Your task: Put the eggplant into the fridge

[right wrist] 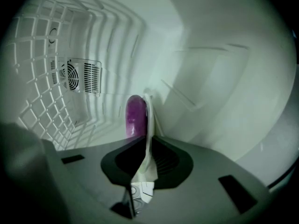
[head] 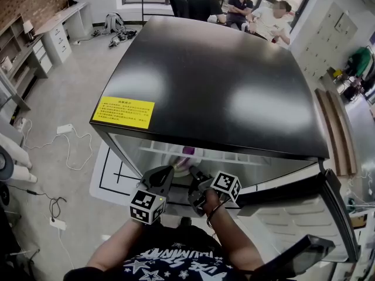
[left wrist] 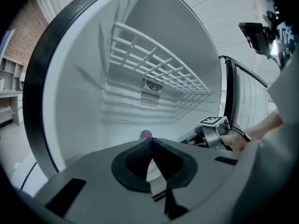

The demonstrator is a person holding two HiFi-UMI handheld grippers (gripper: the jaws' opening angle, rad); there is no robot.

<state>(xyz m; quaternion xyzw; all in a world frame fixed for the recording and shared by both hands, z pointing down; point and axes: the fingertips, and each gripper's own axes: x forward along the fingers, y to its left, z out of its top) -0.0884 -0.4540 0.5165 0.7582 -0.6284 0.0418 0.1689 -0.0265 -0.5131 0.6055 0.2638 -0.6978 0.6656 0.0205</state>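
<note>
The purple eggplant [right wrist: 135,115] lies on a thin white plate [right wrist: 149,125], seen edge-on inside the white fridge [head: 246,163]. My right gripper [right wrist: 146,143] is shut on the plate's rim and rolled on its side, reaching into the fridge's open front. From the head view the eggplant [head: 188,151] and plate [head: 177,167] sit just under the black top, between my left gripper [head: 167,174] and right gripper [head: 197,178]. My left gripper [left wrist: 150,142] is at the opening with its jaws together and nothing in them. A bit of eggplant [left wrist: 146,135] shows past its tips.
A white wire shelf [left wrist: 154,64] spans the upper fridge and a fan vent [right wrist: 74,76] is on the back wall. The fridge door [head: 310,227] hangs open at the right. The black top [head: 217,81] bears a yellow label [head: 123,111]. Several people sit beyond it.
</note>
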